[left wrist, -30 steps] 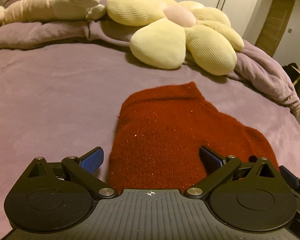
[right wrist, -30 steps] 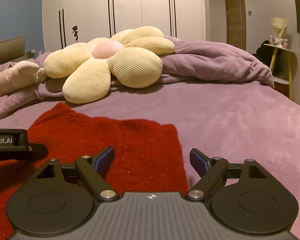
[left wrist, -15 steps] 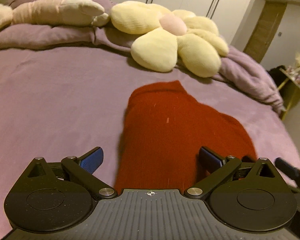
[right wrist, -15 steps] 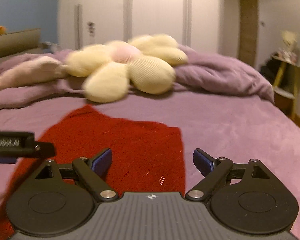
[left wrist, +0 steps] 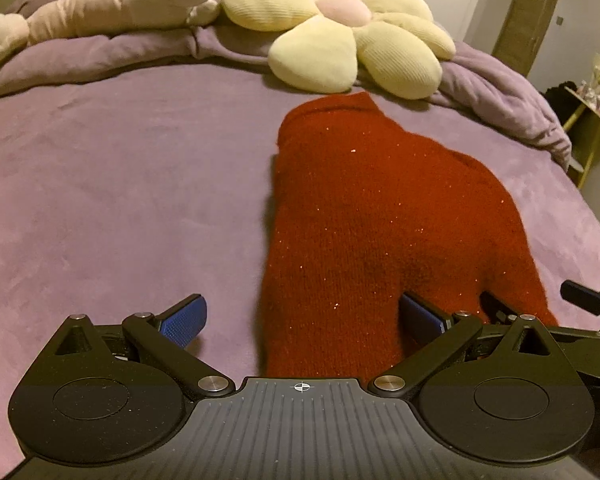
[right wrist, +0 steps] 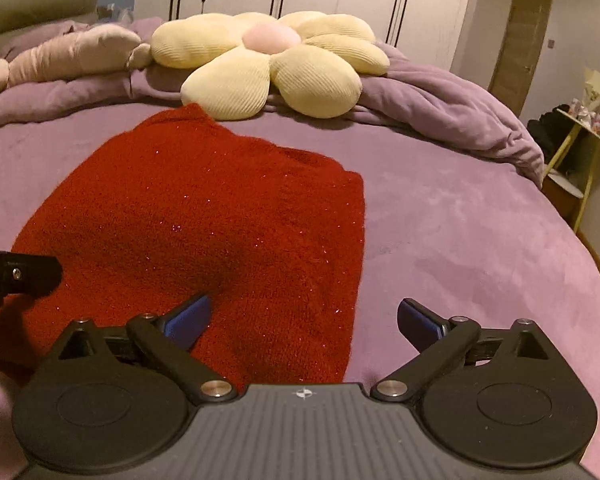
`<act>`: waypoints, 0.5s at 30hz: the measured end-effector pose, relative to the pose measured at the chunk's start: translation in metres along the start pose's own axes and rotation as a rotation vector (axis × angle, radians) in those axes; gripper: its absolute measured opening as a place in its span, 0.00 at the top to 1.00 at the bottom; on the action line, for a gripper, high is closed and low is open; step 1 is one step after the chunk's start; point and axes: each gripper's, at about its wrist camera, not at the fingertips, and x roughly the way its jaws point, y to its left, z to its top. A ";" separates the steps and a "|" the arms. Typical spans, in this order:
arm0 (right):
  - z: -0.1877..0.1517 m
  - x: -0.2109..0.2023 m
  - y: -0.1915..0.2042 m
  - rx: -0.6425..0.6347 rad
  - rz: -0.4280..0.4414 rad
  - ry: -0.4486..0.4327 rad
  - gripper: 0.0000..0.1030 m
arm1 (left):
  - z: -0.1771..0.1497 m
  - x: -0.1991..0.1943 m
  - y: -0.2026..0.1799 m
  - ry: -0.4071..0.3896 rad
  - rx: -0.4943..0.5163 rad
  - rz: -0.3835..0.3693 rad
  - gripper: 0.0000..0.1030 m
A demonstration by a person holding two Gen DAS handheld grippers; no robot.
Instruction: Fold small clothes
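Two pairs of tongs are hovering over a dark red, glitter-flecked knitted garment that is lying flat on a bed covered in a purple plush blanket. The left tongs are standing wide open with nothing between their blue pads, straddling the garment's left edge, one pad over bare blanket and the other over the knit. The right tongs are likewise gaping and empty, straddling the garment's right edge. The garment is stretching away ahead of both tongs, its far end lying near a pale yellow, flower-shaped corduroy cushion well beyond them, beside a long beige plush toy. The risks ahead appear to be these: the soft knit is likely to sag or bunch if only one layer is being pinched, skewing the fold; a pad reaching too deep could be catching the plush blanket along with the edge and dragging it up; and with the two tongs working so near each other over the garment's near end, they could be colliding if both close inward at once.
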 end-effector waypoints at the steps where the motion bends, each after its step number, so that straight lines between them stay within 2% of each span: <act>1: -0.001 0.000 0.001 -0.003 -0.002 0.001 0.04 | -0.001 0.001 -0.001 -0.001 0.002 0.002 0.00; 7: -0.001 -0.024 -0.002 -0.011 0.013 0.002 0.04 | -0.005 -0.026 -0.006 0.008 0.042 0.036 0.00; 10: -0.020 -0.047 0.000 -0.034 0.015 0.030 0.04 | -0.012 -0.047 -0.012 -0.021 0.078 0.067 0.00; 15: -0.052 -0.077 -0.007 0.060 0.050 0.197 0.04 | -0.033 -0.077 -0.023 -0.011 0.131 0.107 0.00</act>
